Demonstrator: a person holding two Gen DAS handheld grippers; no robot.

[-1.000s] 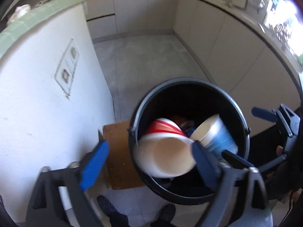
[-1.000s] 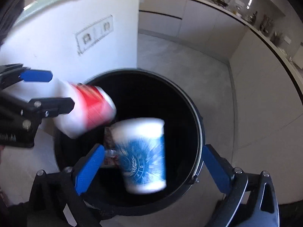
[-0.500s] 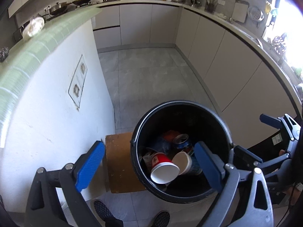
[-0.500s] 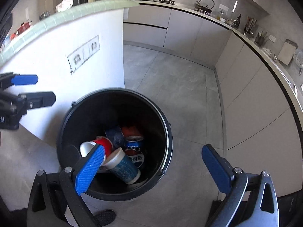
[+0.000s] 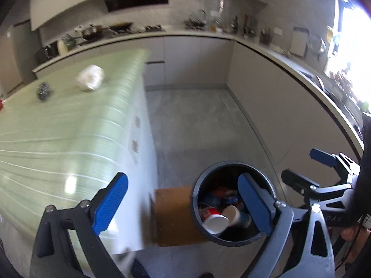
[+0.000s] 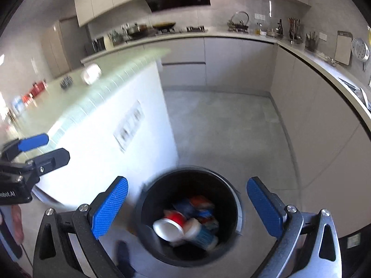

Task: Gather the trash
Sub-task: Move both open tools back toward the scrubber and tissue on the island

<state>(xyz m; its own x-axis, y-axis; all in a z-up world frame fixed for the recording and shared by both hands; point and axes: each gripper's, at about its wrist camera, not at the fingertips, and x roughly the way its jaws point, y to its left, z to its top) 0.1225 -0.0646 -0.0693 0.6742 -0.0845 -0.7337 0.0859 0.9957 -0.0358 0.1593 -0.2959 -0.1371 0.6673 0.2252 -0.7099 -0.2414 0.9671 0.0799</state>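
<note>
A black round bin (image 5: 234, 165) (image 6: 148, 199) stands on the floor beside the island. Inside lie a red-and-white paper cup (image 5: 214, 219) (image 6: 170, 223), a blue-and-white cup (image 5: 240, 217) (image 6: 203, 234) and cans. My left gripper (image 5: 183, 205) is open and holds nothing, raised above the bin. My right gripper (image 6: 187, 207) is also open with nothing in it, above the bin. On the green island top (image 5: 58, 127) sit a crumpled white wad (image 5: 90, 81) (image 6: 91, 75) and a small dark object (image 5: 44, 90) (image 6: 66, 82).
A brown cardboard piece (image 5: 172, 215) lies on the floor between the bin and the white island wall (image 6: 111, 134). Grey cabinets (image 6: 231, 64) and a cluttered counter run around the room. A person's shoe (image 6: 124, 257) shows near the bin. Grey floor (image 5: 197, 127) lies open beyond.
Both cups dropped from the grippers into the bin and settled there. Both grippers have risen and tilted up, bringing the island top and kitchen into view.
</note>
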